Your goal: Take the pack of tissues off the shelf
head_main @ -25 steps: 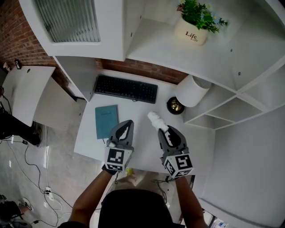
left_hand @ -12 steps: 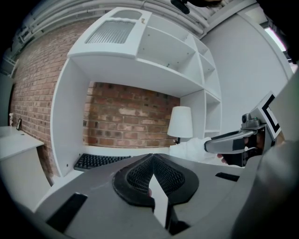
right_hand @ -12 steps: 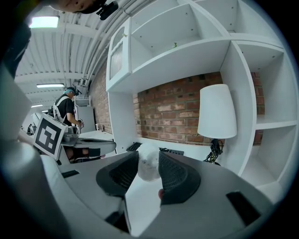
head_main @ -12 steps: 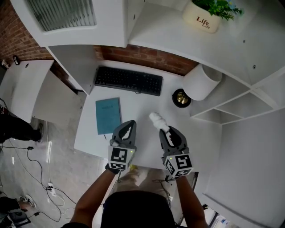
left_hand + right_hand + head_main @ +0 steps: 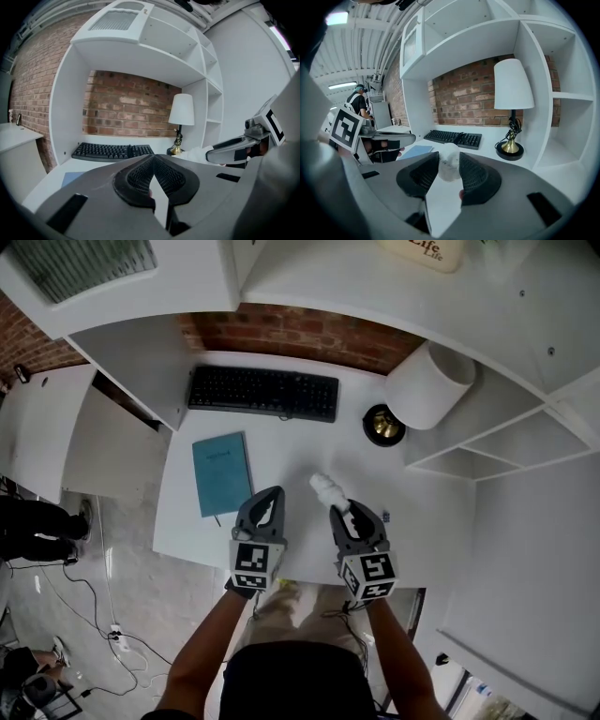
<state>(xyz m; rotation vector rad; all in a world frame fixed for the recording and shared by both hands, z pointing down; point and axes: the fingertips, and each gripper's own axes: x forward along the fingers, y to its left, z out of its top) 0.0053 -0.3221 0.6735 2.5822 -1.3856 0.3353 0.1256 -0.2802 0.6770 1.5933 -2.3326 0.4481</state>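
**Tissues clear of shelf, descending**

Both grippers sit lower over the desk (image 5: pixel 291 451) than a second ago. Right gripper (image 5: pixel 339 512) clamped on the pack of tissues (image 5: pixel 327 490), white, poking out ahead of the jaws, above bare desk near the lamp (image 5: pixel 429 385). Left gripper (image 5: pixel 267 507) tips together, seemingly empty. Carry step; next, likely set down and release.

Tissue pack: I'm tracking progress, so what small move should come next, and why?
Probably lower the right gripper toward the bare white desk. Its jaws are shut on the tissue pack, which seems to be held above the desk rather than resting on it, with free surface beneath.
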